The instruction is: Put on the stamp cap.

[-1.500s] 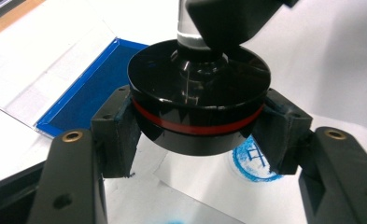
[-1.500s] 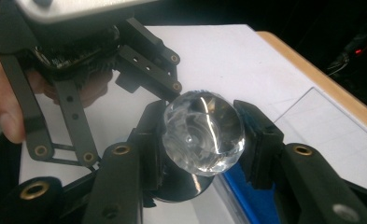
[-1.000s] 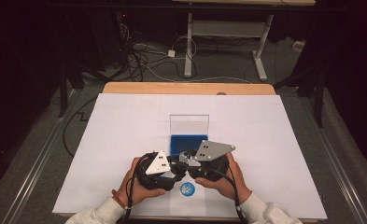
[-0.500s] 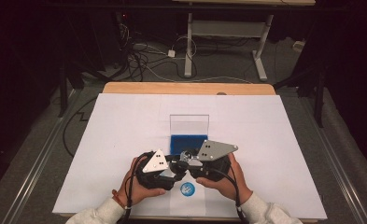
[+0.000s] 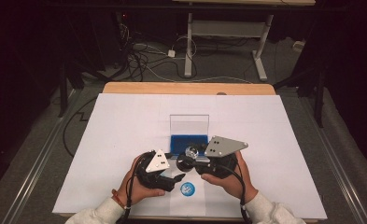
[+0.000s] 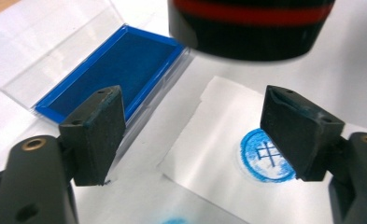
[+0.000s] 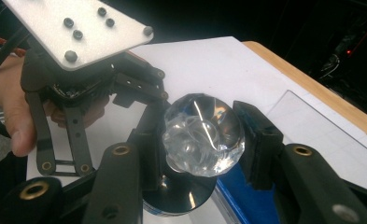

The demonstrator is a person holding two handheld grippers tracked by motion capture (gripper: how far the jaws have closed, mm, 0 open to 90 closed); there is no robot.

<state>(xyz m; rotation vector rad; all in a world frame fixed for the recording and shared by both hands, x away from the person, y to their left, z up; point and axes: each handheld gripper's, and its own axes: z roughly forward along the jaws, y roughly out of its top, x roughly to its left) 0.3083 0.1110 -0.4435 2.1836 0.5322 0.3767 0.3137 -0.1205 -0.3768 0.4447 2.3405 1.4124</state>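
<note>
Right gripper (image 7: 204, 140): jaws pinching the clear faceted knob of the black round stamp (image 7: 202, 135)
Left gripper (image 6: 195, 135): jaws just opened, spread, nothing between them
Round blue stamped mark on white paper (image 6: 265, 156): beyond the left jaws, beside the right-hand jaw
Blue ink pad in clear hinged case (image 6: 111, 74): beyond the left-hand jaw

White sheet (image 5: 125, 140) covering the worktop, bare wooden worktop edge (image 5: 186, 88) along the far side, grey floor beyond, tangle of cables (image 5: 148, 56) on the floor, white-legged desk frame (image 5: 223, 32) further back, dark surroundings

Stamp (image 6: 251, 28) — blurred, cut by the top edge; ink pad (image 7: 246, 196) half hidden behind fingers
</note>
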